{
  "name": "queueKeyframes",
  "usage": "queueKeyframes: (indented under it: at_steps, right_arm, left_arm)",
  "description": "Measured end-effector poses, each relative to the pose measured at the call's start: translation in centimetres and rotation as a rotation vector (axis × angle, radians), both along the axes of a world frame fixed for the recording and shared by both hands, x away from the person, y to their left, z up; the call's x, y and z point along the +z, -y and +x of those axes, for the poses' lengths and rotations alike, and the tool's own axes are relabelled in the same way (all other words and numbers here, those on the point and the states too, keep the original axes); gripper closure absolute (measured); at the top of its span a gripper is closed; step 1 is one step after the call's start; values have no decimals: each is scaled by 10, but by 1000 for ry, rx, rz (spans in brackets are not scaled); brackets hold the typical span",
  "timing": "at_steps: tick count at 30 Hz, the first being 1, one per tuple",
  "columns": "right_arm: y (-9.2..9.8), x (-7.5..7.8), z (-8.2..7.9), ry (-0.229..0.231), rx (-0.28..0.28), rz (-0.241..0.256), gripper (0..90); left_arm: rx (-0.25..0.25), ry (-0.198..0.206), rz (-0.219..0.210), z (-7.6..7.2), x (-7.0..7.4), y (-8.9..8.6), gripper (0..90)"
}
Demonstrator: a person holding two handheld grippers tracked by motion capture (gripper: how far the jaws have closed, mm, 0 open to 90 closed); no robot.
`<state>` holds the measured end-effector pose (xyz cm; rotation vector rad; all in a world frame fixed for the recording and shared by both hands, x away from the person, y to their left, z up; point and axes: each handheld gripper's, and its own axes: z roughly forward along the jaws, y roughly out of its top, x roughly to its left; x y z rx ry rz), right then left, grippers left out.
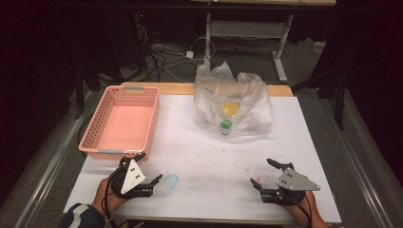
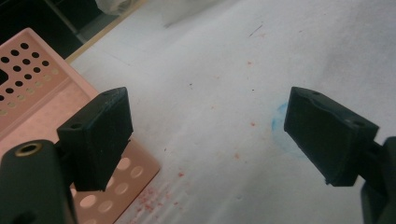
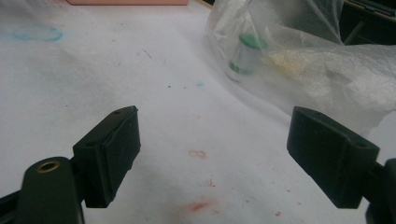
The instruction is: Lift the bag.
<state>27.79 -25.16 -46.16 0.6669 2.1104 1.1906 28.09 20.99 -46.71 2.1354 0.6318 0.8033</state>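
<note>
A clear plastic bag (image 1: pixel 234 103) lies at the back of the white table (image 1: pixel 204 156); inside it are a yellow object (image 1: pixel 231 108) and a small bottle with a green cap (image 1: pixel 226 126), which the right gripper view also shows (image 3: pixel 245 55). A pink perforated basket (image 1: pixel 122 121) stands at the left, with nothing in it. My left gripper (image 1: pixel 148 167) rests open near the basket's front corner (image 2: pixel 121 177). My right gripper (image 1: pixel 262 173) rests open at the front right, aimed toward the bag (image 3: pixel 327 65). Both hold nothing.
A blue ring mark (image 1: pixel 172 181) is drawn on the table just right of the left gripper. Red smudges (image 3: pixel 198 205) stain the sheet. Behind the table are desk legs (image 1: pixel 280 47) and cables (image 1: pixel 161 57) on the floor.
</note>
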Motion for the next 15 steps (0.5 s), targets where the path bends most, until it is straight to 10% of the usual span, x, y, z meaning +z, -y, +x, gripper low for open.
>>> queueKeyframes:
  at_steps: [15]
  right_arm:
    - [-1,0,0,-2,6,-6,177]
  left_arm:
    - [-5,-1,5,0,1,0,152]
